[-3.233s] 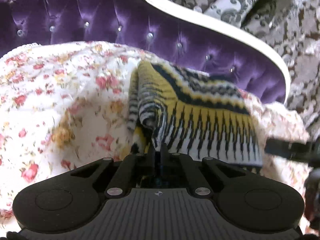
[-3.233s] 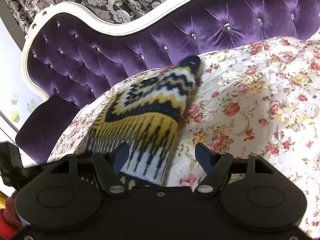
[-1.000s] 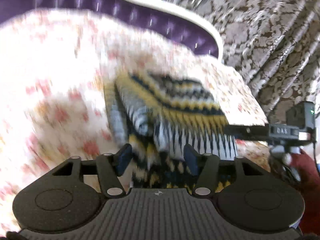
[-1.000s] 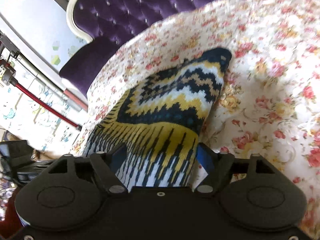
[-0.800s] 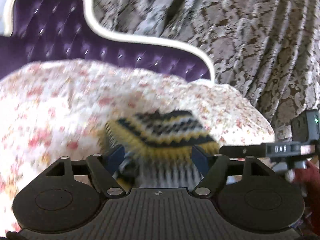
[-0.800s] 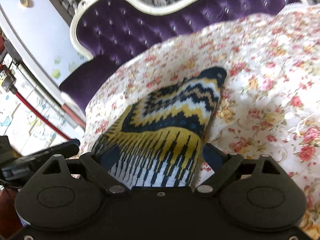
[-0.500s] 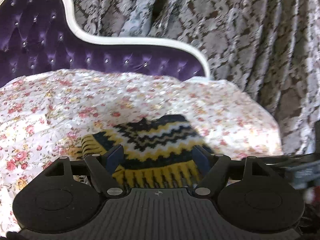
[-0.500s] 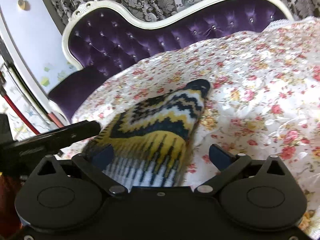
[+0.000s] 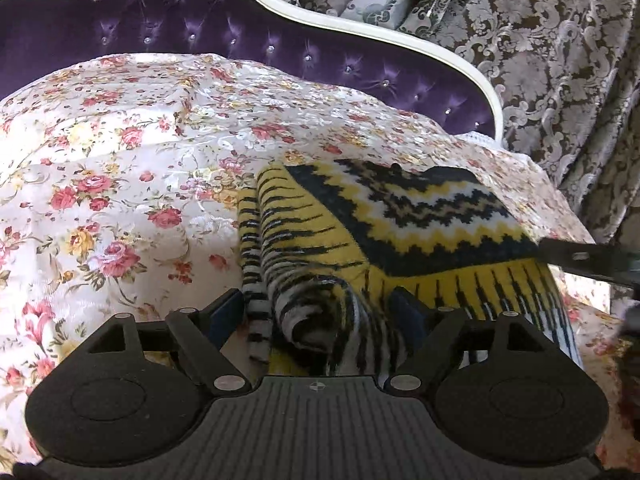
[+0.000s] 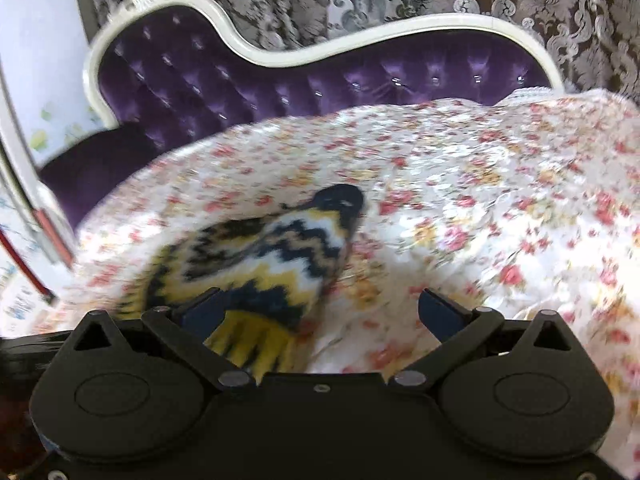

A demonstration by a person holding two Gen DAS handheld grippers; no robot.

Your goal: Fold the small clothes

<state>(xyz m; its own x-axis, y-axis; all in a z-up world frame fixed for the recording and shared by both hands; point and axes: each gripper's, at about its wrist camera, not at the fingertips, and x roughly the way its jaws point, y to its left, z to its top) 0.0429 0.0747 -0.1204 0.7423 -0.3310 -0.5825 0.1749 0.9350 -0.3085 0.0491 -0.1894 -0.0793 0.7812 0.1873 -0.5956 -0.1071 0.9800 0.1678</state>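
A small knitted garment (image 9: 392, 232) in yellow, black and white zigzags lies folded on a floral bedspread (image 9: 120, 184). In the left wrist view its rolled striped edge (image 9: 312, 320) sits between the jaws of my left gripper (image 9: 320, 316), which stands open around it. In the right wrist view the garment (image 10: 256, 264) lies ahead and to the left. My right gripper (image 10: 320, 312) is open wide and empty; its left finger (image 10: 200, 312) is over the yellow fringe. The other gripper shows as a black bar (image 9: 588, 260) at the right edge.
A purple tufted headboard (image 9: 200, 32) with a white frame runs behind the bed, also in the right wrist view (image 10: 320, 80). Patterned grey curtains (image 9: 560, 60) hang behind it. The bedspread spreads wide to the left (image 9: 80, 160) and to the right (image 10: 520, 220).
Both grippers pulled back from the garment and then the left one came close again, with the rolled edge between its open jaws. The right gripper opened wider and shifted right.
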